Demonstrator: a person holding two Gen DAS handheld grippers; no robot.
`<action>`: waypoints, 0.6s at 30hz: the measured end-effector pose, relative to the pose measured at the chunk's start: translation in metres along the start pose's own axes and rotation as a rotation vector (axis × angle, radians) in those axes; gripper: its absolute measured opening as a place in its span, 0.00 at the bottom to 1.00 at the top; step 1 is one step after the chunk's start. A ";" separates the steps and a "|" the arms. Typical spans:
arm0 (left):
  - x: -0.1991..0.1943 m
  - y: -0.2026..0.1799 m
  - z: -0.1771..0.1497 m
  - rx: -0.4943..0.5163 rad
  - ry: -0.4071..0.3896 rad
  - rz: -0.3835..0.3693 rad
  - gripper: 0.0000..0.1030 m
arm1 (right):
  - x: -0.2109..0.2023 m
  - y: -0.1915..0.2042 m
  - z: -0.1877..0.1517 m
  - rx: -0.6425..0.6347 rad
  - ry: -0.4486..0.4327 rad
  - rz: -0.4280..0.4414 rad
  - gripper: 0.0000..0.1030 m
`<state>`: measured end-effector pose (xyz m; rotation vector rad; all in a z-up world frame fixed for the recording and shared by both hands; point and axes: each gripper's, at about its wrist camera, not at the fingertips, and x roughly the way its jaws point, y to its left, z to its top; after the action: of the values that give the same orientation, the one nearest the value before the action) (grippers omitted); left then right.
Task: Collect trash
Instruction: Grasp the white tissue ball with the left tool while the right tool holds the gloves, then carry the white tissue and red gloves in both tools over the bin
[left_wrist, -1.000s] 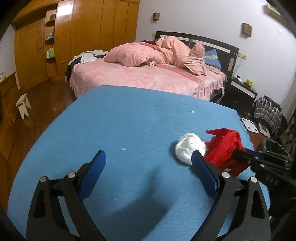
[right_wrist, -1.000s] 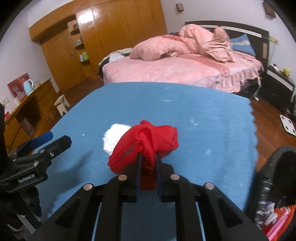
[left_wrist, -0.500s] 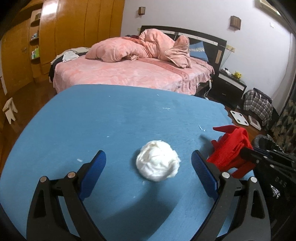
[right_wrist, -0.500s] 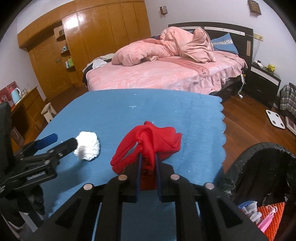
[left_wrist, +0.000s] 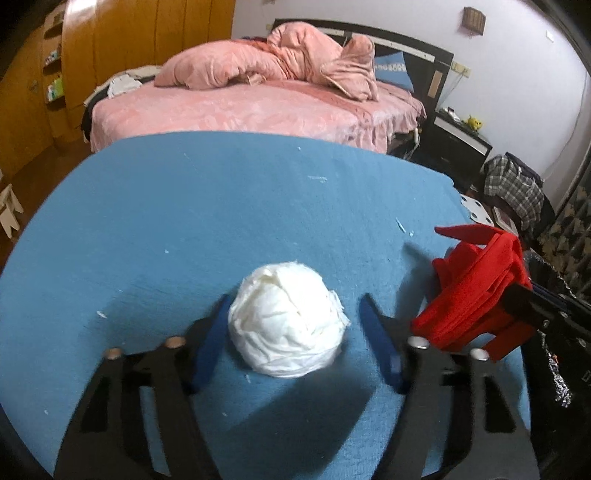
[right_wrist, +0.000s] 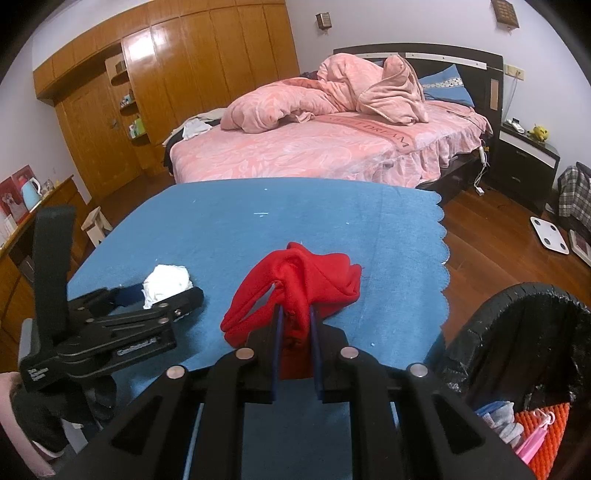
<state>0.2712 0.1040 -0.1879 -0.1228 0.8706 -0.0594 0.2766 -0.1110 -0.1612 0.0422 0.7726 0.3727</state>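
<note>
Risk first: the left gripper (left_wrist: 295, 350) is closing its jaws around the white paper wad (left_wrist: 288, 319) on the blue worktop (left_wrist: 184, 221), not yet pressing; soft crumpled paper may squeeze out or roll aside. The right gripper (right_wrist: 295, 332), clenched on limp red cloth (right_wrist: 295, 280), could let it slip before the black-lined bin (right_wrist: 517, 332).
</note>
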 end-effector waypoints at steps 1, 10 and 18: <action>0.002 0.000 0.000 0.001 0.005 0.003 0.49 | 0.000 0.000 0.000 0.001 0.000 0.000 0.13; -0.021 -0.005 -0.002 0.006 -0.051 0.012 0.33 | -0.008 -0.001 0.004 0.000 -0.022 0.003 0.13; -0.060 -0.016 -0.001 0.016 -0.099 0.029 0.33 | -0.027 0.003 0.010 -0.004 -0.049 0.013 0.13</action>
<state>0.2313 0.0937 -0.1407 -0.0973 0.7727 -0.0333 0.2648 -0.1170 -0.1356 0.0526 0.7233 0.3836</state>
